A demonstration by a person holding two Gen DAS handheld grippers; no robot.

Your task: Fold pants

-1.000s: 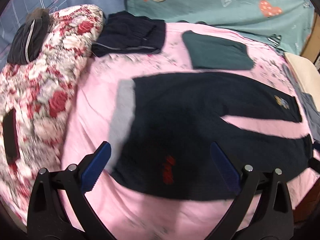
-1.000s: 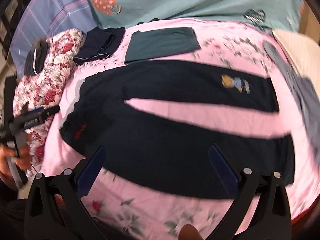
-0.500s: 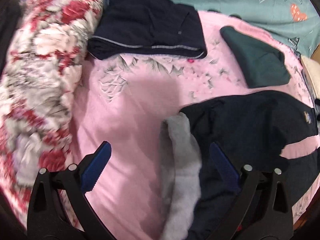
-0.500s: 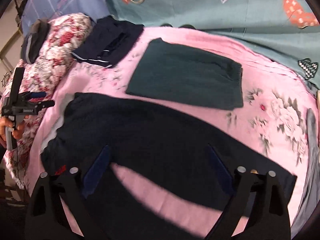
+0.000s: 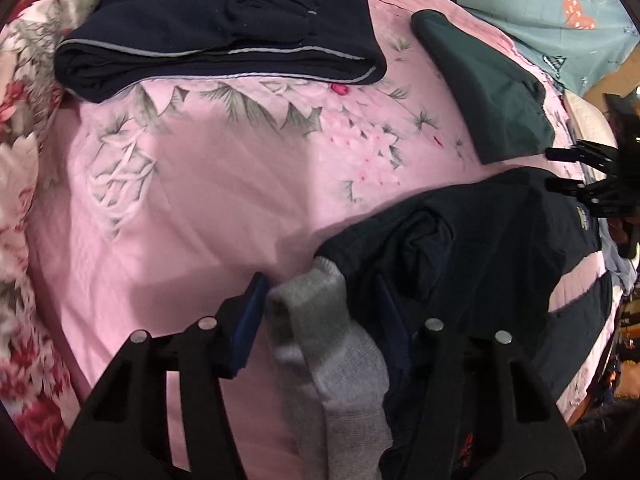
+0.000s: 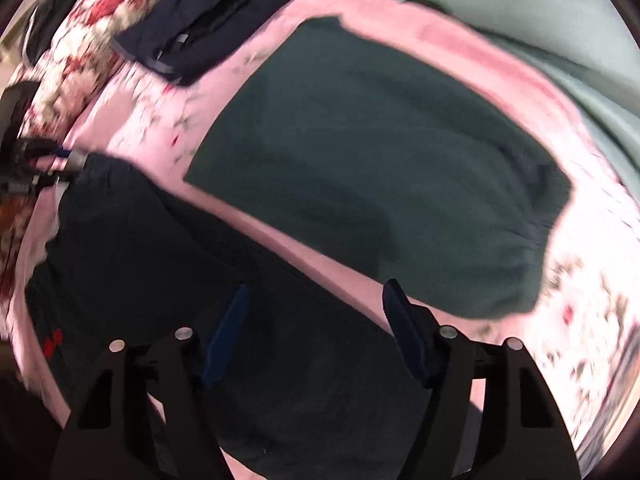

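Dark navy pants (image 5: 500, 248) with a grey waistband (image 5: 320, 320) lie flat on the pink floral bedsheet (image 5: 192, 184). My left gripper (image 5: 320, 300) is open, its blue pads either side of the waistband's far corner, jaws partly closed in. In the right wrist view the pants (image 6: 168, 264) spread below my right gripper (image 6: 312, 312), which is open over the upper leg's far edge. The left gripper (image 6: 60, 160) shows at that view's left edge, and the right gripper (image 5: 580, 176) shows at the left view's right edge.
Folded navy pants (image 5: 224, 20) lie at the back left, folded dark green pants (image 5: 492, 92) (image 6: 380, 168) beside them. A red floral quilt (image 5: 20, 120) bounds the left side. A teal heart-print blanket (image 5: 560, 8) lies behind.
Both grippers have moved down and forward toward the pants. The left one has come onto the waistband corner and its jaws have narrowed. The right one has neared the upper leg's far edge, jaws narrower.
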